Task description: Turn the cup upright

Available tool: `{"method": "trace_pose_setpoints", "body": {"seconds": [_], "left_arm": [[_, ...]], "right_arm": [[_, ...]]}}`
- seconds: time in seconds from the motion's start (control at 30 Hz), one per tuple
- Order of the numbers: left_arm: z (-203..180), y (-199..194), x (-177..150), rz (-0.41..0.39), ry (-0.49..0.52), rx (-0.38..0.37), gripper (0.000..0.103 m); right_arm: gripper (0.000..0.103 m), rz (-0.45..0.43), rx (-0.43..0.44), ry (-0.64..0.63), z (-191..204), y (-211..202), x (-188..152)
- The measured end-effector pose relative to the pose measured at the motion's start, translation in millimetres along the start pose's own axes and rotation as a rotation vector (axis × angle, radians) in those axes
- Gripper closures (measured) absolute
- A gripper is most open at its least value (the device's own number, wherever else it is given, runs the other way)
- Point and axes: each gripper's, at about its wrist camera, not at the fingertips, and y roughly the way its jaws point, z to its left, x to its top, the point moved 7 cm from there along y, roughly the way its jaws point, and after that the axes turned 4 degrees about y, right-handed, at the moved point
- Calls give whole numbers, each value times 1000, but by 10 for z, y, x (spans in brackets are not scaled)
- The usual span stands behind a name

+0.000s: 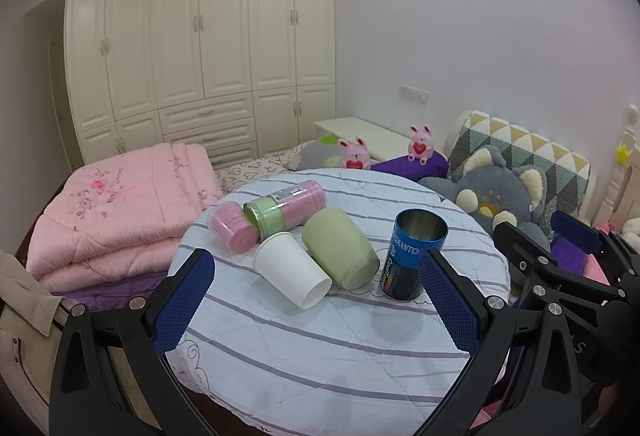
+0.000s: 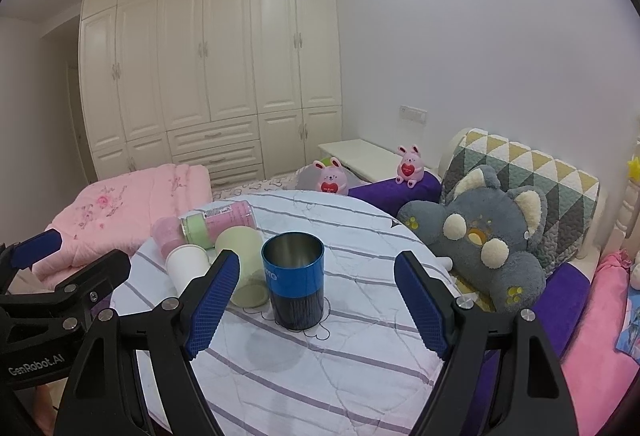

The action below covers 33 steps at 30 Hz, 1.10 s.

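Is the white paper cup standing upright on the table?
No, the white paper cup lies on its side against the green cup, while only the blue cup stands upright.

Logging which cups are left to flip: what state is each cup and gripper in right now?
blue metal cup: upright, mouth up
white paper cup: on its side
green cup: on its side
pink-and-green bottle: on its side
pink cup: on its side
left gripper: open, holding nothing
right gripper: open, holding nothing
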Motion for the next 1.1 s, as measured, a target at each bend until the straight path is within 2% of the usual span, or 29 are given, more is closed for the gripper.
{"method": "trace_pose_setpoints", "body": {"seconds": [1.1], "left_arm": [[36,151,3,4,6,13,0]], "right_arm": [[22,30,2,1,10,137,-17]]}}
